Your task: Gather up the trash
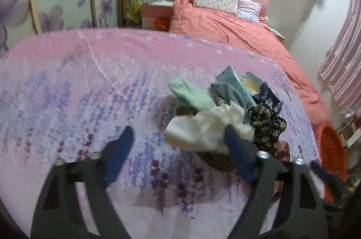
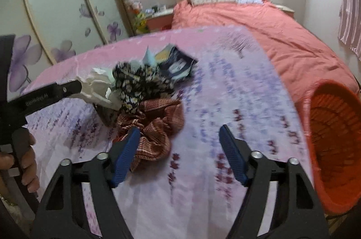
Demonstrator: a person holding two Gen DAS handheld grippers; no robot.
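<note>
Crumpled white tissue (image 1: 209,126) lies in the mixed pile on the lavender sheet (image 1: 90,92), beside the black floral cloth (image 1: 266,123). Judged light, soft and easily crushed; best pinched at its bunched middle. Left gripper (image 1: 178,144) stands wide open, its right finger touching the tissue, nothing held. Right gripper (image 2: 178,148) is wide open and empty, left finger against the red-brown cloth (image 2: 155,132).

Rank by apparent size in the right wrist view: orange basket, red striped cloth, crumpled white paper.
1. Orange basket, though it sits nearest the camera.
2. Red striped cloth.
3. Crumpled white paper, partly hidden by the other claw's finger.
</note>
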